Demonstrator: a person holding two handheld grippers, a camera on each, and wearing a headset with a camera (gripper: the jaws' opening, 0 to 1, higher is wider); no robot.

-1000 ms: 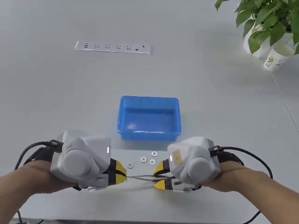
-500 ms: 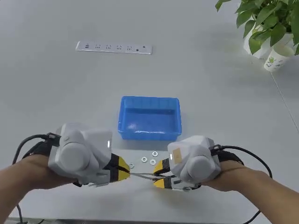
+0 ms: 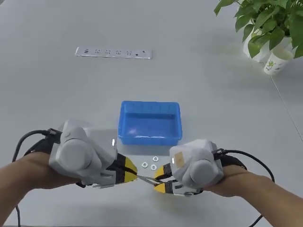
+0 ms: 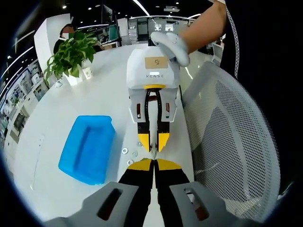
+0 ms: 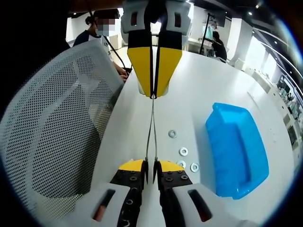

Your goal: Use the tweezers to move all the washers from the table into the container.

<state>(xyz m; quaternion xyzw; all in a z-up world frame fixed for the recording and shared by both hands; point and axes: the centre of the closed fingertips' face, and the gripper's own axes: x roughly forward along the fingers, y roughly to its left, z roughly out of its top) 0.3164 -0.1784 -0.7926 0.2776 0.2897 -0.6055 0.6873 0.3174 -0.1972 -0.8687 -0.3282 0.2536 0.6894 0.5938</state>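
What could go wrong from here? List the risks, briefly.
1. The tweezers span between the left gripper and the right gripper, both shut on them; releasing one end badly could let them slip or twist.
2. The washers lie loose just beside the jaws; a low sweep might scatter them.
3. The container has a raised wall; a small flat washer may drop before clearing it.

looks like an open-plan office: long plain white bench (image 3: pixel 213 94) w/ a white multi-socket power strip (image 3: pixel 113 52), leafy green plant in a white pot (image 3: pixel 265 23), grey mesh-back office chair (image 4: pixel 232 142), bright strip lights on a dark ceiling (image 4: pixel 142 5), ppl at far desks (image 5: pixel 218 45) in bg.
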